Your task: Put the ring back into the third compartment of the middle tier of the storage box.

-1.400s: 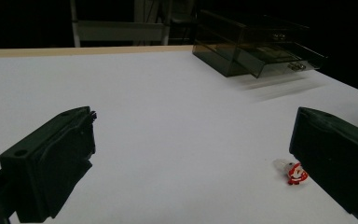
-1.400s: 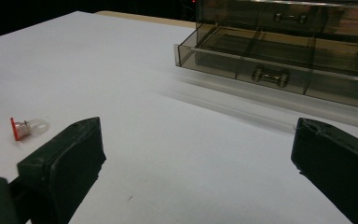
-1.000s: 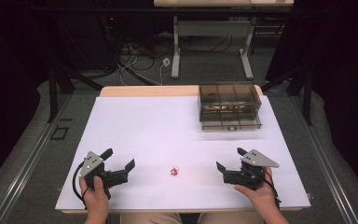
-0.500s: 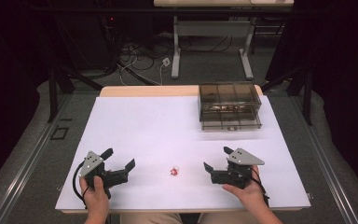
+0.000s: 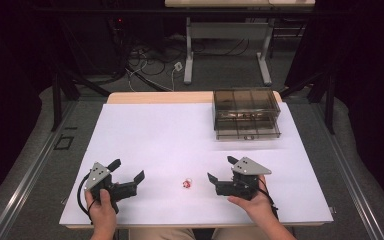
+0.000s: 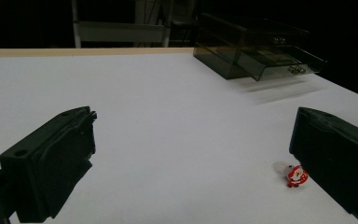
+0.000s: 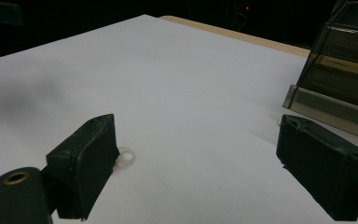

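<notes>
Close to you, your right gripper [image 5: 220, 175] sits low over the white table [image 5: 170, 135], and its jaws are spread wide with nothing between them. They have just been closing a little, but they press on nothing yet. It points at the little red and white toy [image 5: 186, 184], which lies flat on the table just beside it, between your two hands. I think you hold it low and open like this so the jaws can slide around the toy. In the right gripper view a bit of the toy's clear ring [image 7: 126, 157] peeks out beside one jaw. Your left gripper [image 5: 129, 170] rests on the other side, jaws spread too and holding nothing, near enough to help. Farther back stands the dark see-through drawer box [image 5: 246, 114], well apart from the toy. The toy may be meant to go in there.
</notes>
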